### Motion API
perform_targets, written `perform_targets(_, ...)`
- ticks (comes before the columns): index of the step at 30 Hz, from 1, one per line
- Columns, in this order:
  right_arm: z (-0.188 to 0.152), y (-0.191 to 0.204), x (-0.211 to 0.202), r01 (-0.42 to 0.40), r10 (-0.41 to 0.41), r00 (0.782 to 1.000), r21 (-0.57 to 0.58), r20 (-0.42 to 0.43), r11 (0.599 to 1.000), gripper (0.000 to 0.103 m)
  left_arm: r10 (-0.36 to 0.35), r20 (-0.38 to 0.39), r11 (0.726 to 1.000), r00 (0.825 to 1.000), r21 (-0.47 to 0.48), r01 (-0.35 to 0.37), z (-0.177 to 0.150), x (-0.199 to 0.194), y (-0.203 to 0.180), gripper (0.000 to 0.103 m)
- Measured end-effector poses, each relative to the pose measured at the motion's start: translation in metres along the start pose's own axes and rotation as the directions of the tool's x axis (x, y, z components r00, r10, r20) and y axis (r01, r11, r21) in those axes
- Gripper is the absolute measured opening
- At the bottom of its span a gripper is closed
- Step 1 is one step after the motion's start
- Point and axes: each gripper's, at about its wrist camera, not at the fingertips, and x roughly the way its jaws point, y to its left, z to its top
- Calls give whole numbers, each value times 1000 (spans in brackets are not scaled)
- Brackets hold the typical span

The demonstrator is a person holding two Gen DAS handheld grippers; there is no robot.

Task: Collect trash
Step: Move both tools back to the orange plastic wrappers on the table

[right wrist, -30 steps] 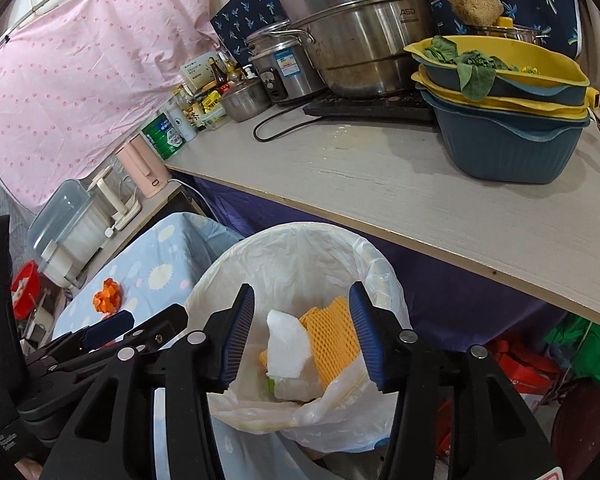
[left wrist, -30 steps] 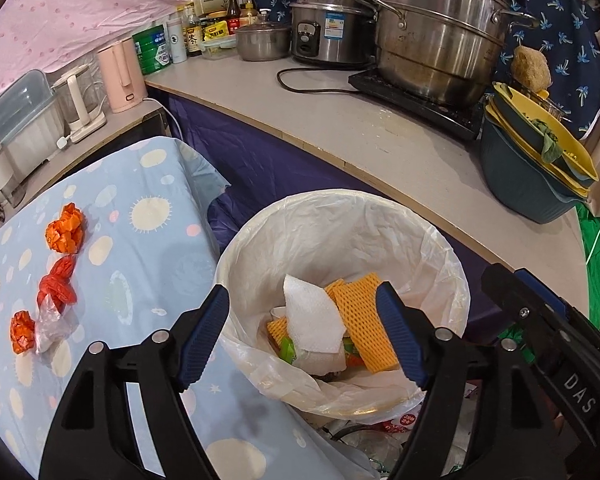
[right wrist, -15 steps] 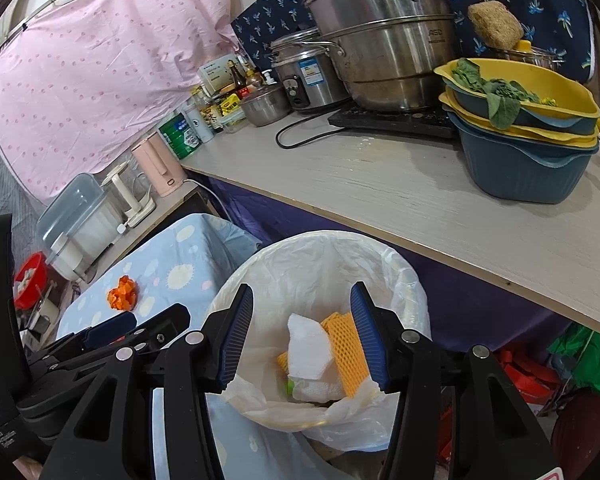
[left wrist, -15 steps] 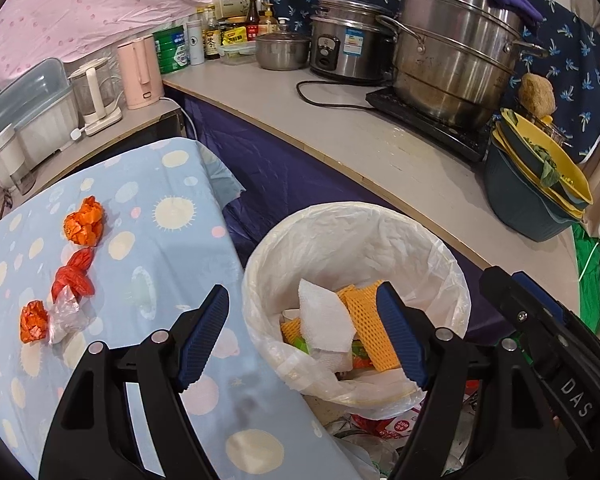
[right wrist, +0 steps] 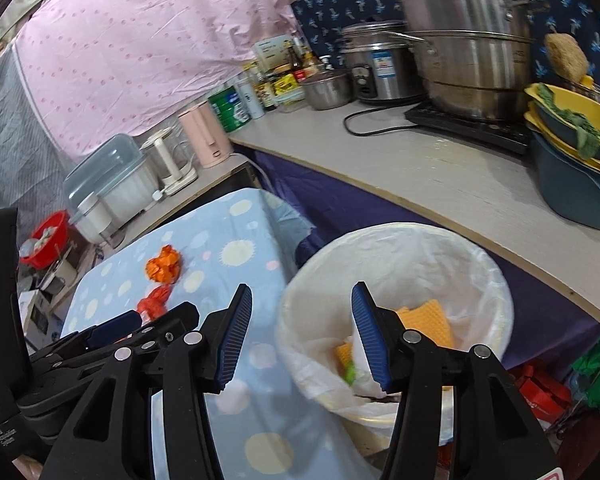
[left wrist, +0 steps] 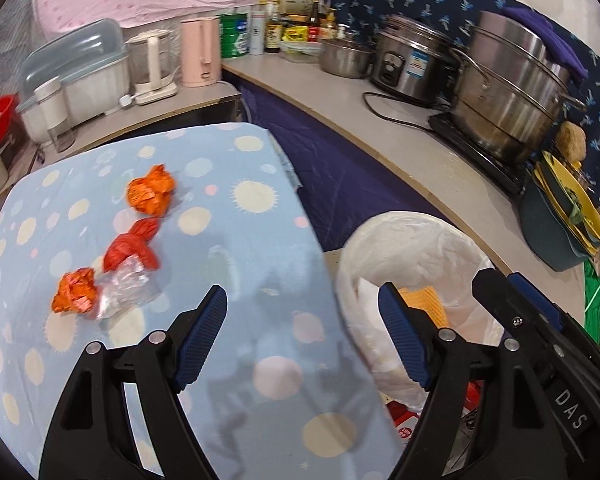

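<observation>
The only writing I can read is "DAS" in white on the black body of my right gripper [left wrist: 512, 292] where it shows at the edge of the left view; the labels on the rice cooker [left wrist: 414, 65] and the green tin [left wrist: 233, 35] are too small to make out.

My left gripper [left wrist: 302, 338] is open with nothing between its blue pads, over the blue spotted tablecloth [left wrist: 236, 240]. My right gripper [right wrist: 300, 334] is also apart and empty, straddling the cloth's edge and the rim of the trash bin [right wrist: 496, 280].

A second ago both grippers looked straight into the white-lined bin; now both views have swung left, so the bin sits to the right and the table fills the middle. The crumpled orange wrappers [left wrist: 151, 195], the red wrapper [left wrist: 130, 246] and the clear plastic scrap [left wrist: 126, 292] lie on the cloth where they were. The yellow foam net [right wrist: 426, 320] and white paper are in the bin.
</observation>
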Motion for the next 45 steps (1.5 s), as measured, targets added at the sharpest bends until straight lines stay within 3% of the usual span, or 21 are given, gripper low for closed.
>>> perform_targets(9, -14, 74, 33, -73, 66, 995, -104, -70, 992, 52, 75, -17, 988, 997, -133, -77, -10, -6, 86, 75)
perform_targets(18, -27, 131, 69, -145, 121, 982, -166, -145, 975, 52, 147, -70, 948, 987, -276, -160, -26, 1, 173, 75)
perform_targets(23, -26, 152, 91, -158, 127, 977, -181, -169, 971, 52, 151, -95, 923, 984, -343, -175, -29, 10, 208, 76)
perform_targets(27, -20, 164, 113, -171, 137, 972, -173, -192, 970, 52, 142, -101, 913, 985, -370, -170, -27, 19, 225, 79)
perform_targets(30, -15, 174, 132, -174, 140, 970, -170, -197, 970, 58, 123, -107, 912, 987, -380, -155, -25, 28, 234, 80)
perform_targets(45, 5, 219, 216, -183, 140, 963, -176, -231, 967, 72, 93, -155, 909, 984, -391, -147, -21, 72, 257, 86)
